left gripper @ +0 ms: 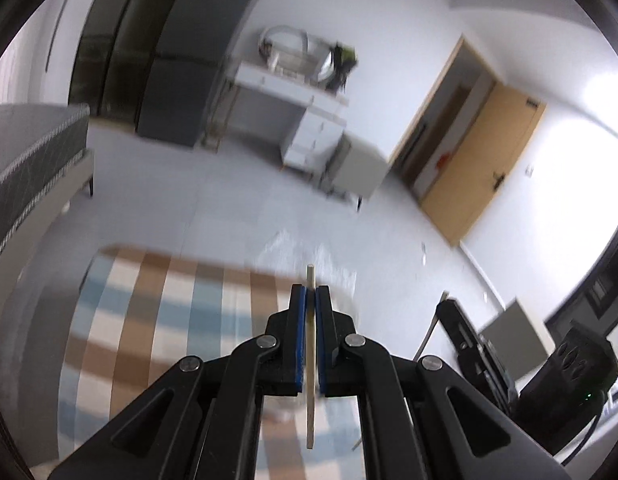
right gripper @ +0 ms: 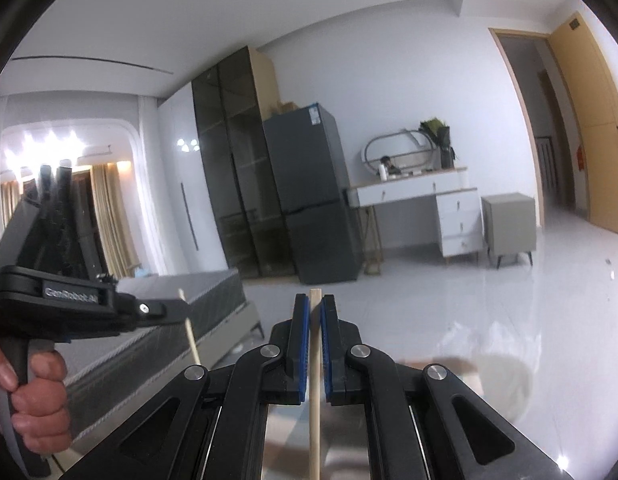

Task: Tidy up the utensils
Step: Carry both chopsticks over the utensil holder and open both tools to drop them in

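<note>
My left gripper (left gripper: 311, 292) is shut on a thin wooden chopstick (left gripper: 310, 400) that runs up between its blue pads and pokes out past the tips. It hangs above a checked tablecloth (left gripper: 157, 320). My right gripper (right gripper: 315, 302) is shut on a second wooden chopstick (right gripper: 315, 400), held upright and raised, facing the room. The left gripper (right gripper: 177, 312) also shows at the left of the right wrist view, held by a hand, with its chopstick (right gripper: 191, 336) sticking out.
A grey bed (left gripper: 25, 176) lies to the left. A dark fridge (right gripper: 313, 196), a white desk (right gripper: 421, 196) and a grey bedside cabinet (right gripper: 509, 224) stand at the far wall. Black camera gear (left gripper: 549, 380) sits low right.
</note>
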The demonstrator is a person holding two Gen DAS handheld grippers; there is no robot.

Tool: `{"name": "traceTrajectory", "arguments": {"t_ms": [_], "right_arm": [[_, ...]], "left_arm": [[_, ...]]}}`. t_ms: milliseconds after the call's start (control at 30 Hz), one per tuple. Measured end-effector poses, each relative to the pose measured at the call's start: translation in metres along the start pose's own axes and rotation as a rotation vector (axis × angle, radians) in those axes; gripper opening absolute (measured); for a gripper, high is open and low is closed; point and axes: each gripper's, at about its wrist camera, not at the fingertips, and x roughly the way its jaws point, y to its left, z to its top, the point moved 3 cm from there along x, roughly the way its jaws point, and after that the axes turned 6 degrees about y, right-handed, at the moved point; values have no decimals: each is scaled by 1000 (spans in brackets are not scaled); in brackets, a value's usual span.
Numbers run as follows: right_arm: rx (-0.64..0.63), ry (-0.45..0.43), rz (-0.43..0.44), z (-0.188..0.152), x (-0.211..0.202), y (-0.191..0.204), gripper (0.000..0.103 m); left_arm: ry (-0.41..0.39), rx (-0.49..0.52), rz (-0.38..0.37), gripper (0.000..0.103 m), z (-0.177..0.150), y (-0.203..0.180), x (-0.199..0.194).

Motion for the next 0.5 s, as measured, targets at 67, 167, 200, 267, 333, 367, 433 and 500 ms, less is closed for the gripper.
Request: {"name": "traceTrajectory", "arguments": {"t_ms": [67, 167, 200, 267, 333, 367, 433, 500], "right_arm": [[-2, -20, 6, 13, 14, -8, 5], [-22, -43, 19, 24, 33, -13, 5], [-33, -50, 25, 26, 39, -14, 5], [-73, -76, 22, 28, 53, -14, 5], [-99, -94, 22, 26, 62, -14, 5], [-103, -105, 26, 24, 69, -16, 5], [-108, -122, 19, 19, 76, -18, 5], [-104, -126, 11, 13, 86, -23, 5]], "left_arm": [[-49, -10, -9, 0, 14, 0, 8], [-94, -18, -14, 0, 29, 2, 26], [-98, -21, -17, 0, 31, 4, 31], [-102, -23, -16, 0, 35, 7, 46], [-107, -24, -18, 0, 36, 10, 61], [-105, -24, -16, 0, 37, 11, 65], [-104, -20, -1, 0, 38, 13, 72], [-94, -24, -2, 0, 38, 19, 84]]}}
